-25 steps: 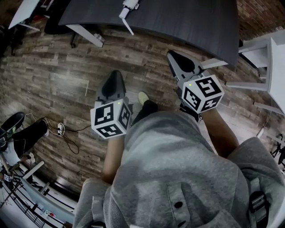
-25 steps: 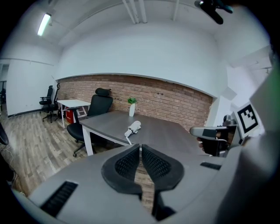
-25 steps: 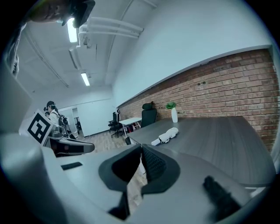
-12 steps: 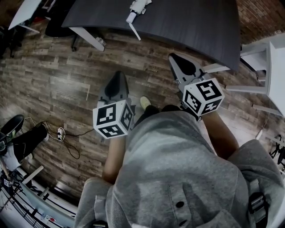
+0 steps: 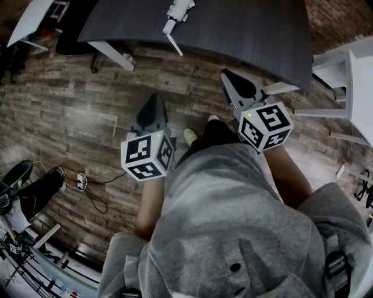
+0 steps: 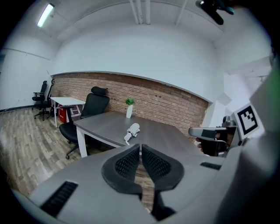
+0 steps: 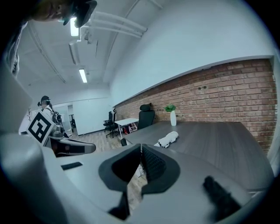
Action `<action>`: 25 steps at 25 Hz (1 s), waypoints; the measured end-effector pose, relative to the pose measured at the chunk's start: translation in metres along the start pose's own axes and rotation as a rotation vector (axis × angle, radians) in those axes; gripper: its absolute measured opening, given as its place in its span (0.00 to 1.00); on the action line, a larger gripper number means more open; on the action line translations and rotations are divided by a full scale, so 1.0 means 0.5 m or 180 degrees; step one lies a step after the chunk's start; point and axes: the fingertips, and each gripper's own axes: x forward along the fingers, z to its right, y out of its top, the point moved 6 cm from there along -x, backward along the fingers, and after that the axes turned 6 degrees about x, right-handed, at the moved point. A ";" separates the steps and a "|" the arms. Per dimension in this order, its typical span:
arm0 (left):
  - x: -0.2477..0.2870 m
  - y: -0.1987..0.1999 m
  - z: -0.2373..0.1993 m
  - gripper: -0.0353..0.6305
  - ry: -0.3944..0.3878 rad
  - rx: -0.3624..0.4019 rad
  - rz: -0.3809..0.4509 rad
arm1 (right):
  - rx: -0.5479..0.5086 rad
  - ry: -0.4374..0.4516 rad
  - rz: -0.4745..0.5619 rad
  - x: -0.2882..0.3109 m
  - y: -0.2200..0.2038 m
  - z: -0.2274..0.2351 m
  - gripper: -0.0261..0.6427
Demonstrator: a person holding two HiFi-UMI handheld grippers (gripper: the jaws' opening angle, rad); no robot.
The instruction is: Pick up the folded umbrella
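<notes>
The folded umbrella is a short, pale bundle, white to light grey, rumpled along its length. It lies on the dark grey table, close to the near edge and towards the table's left end. A thin pale strip runs from it past that edge. From the left gripper view the umbrella sits straight ahead, just above the jaw tips. From the right gripper view it lies ahead and a little to the right.

The left gripper is clenched, jaws pressed together with nothing between them, and it hangs over the wooden floor short of the table. The right gripper is likewise closed on nothing, its tip near the table's edge and well apart from the umbrella. Each is held out in front of a person in a grey top, whose shoe shows between them.

Beyond the umbrella a white vase stands upright on the table towards the brick wall and holds a small green plant. A black office chair sits at the table's left end, with a white desk and more chairs behind it. Cables trail over the floor at the person's left, and a white table stands at the right
</notes>
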 end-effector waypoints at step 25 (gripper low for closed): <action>0.128 0.060 -0.053 0.09 0.0063 -0.0009 -0.0046 | 0.0024 0.0007 0.0022 0.129 0.057 0.091 0.08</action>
